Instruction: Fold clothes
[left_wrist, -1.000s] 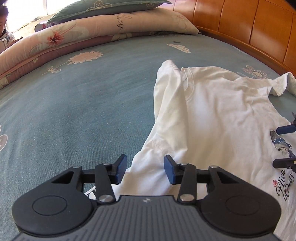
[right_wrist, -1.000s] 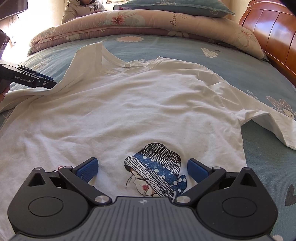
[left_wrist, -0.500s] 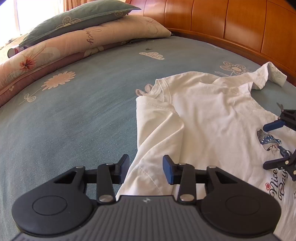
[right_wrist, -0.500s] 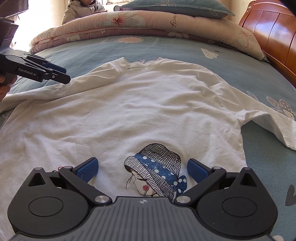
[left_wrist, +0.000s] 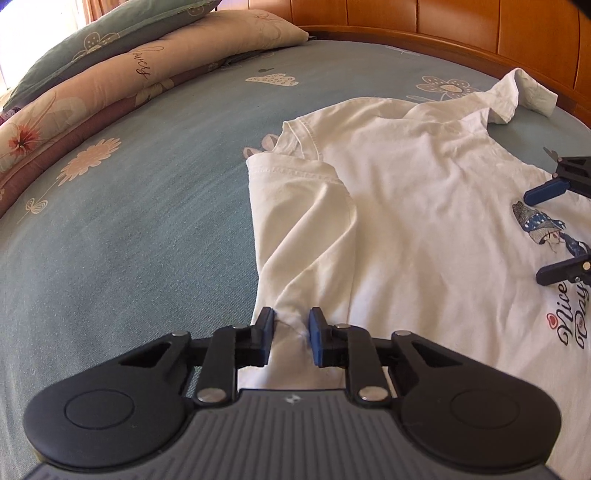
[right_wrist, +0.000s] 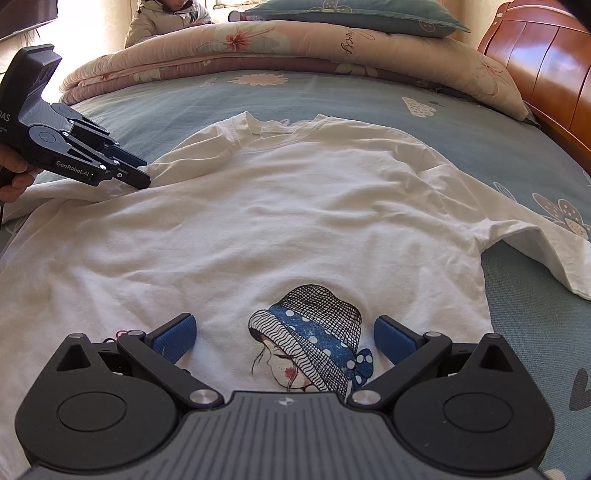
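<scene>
A white T-shirt (left_wrist: 424, 221) with a hat-girl print (right_wrist: 310, 339) lies face up on the bed, also in the right wrist view (right_wrist: 295, 221). Its left sleeve (left_wrist: 303, 229) is folded inward over the shoulder. My left gripper (left_wrist: 290, 332) is at that side's edge, its jaws closing, with a bunched fold of shirt fabric pinched between the blue pads. From the right wrist view, the left gripper (right_wrist: 142, 177) bites the sleeve fabric. My right gripper (right_wrist: 284, 332) stands open just over the print with nothing between its fingers; it also shows at the right edge (left_wrist: 535, 236).
The shirt rests on a blue flowered bedsheet (left_wrist: 129, 240). A folded pink quilt (right_wrist: 295, 40) and a green pillow (right_wrist: 351, 14) lie at the far side, with a person (right_wrist: 166, 18) behind them. A wooden headboard (left_wrist: 461, 22) borders the bed. The other sleeve (right_wrist: 535, 251) lies spread out.
The left gripper rolled and shifted along the shirt's edge, and its jaws narrowed onto the fabric. The lifted shoulder and sleeve came down flat. The right gripper stayed put.
</scene>
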